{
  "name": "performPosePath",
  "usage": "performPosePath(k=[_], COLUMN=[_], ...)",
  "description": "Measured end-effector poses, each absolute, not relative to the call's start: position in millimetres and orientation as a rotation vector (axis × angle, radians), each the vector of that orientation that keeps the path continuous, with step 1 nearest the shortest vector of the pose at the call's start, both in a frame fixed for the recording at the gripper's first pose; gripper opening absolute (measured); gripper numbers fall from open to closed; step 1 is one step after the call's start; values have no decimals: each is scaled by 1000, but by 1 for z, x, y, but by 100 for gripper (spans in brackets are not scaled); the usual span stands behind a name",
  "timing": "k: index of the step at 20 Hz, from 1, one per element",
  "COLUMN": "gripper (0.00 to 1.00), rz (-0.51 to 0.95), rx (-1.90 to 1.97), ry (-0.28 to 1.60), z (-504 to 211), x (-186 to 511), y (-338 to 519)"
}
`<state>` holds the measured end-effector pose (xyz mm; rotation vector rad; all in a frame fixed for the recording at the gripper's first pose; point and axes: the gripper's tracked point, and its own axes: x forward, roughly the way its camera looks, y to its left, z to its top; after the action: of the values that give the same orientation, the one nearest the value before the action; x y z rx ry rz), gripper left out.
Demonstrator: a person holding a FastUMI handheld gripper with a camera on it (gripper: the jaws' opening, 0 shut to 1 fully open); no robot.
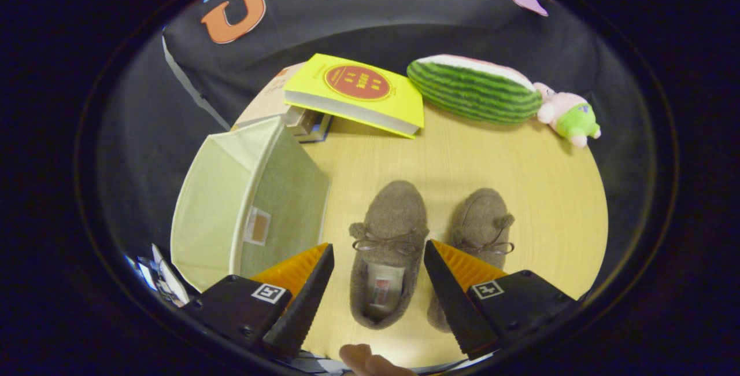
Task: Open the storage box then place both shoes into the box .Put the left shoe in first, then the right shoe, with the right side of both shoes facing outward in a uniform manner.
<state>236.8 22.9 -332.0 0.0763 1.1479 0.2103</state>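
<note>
While the jaws (378, 254) hang wide open, the left grey felt slipper (386, 249) lies between them on the wooden tabletop (462, 156), the right slipper (480, 231) and pale fabric box (243, 202) flanking.

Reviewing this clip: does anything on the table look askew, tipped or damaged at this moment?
Only the yellow book: it rests tilted, propped on other books. Both shoes stand upright and side by side, and the storage box is upright and open. The open gripper straddles the left shoe.

Yellow book (361, 95), watermelon plush (471, 89), small plush toy (569, 115) on wooden table (520, 168)
</note>
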Motion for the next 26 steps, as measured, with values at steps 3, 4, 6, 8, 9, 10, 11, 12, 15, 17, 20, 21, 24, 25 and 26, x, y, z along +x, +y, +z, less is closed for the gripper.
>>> performPosePath(k=[3,4,6,8,9,10,11,12,15,17,20,21,24,25,26], gripper=[100,99,93,82,71,62,51,47,37,29,23,14,6,6,6], rz=[134,126,102,54,15,2,11,7,46,56,14,10,38,50,54], rx=[20,-22,-70,-59,-63,-78,-90,-99,-101,-95,-39,1,70,106,144], ry=[1216,1257,1257,1250,1261,1259,1268,1264,1296,1323,1339,1336,1318,1311,1313], z=[-362,-372,-386,-395,-396,-395,-394,-390,-387,-395,-416,-417,-411,-405,-399], x=[227,220,222,228,226,227,227,226,217,216,226,227,226,224,222], y=[-3,-11,-20,-23,-29,-30,-27,-25,-11,-6,-13,-12,-9,-7,-6])
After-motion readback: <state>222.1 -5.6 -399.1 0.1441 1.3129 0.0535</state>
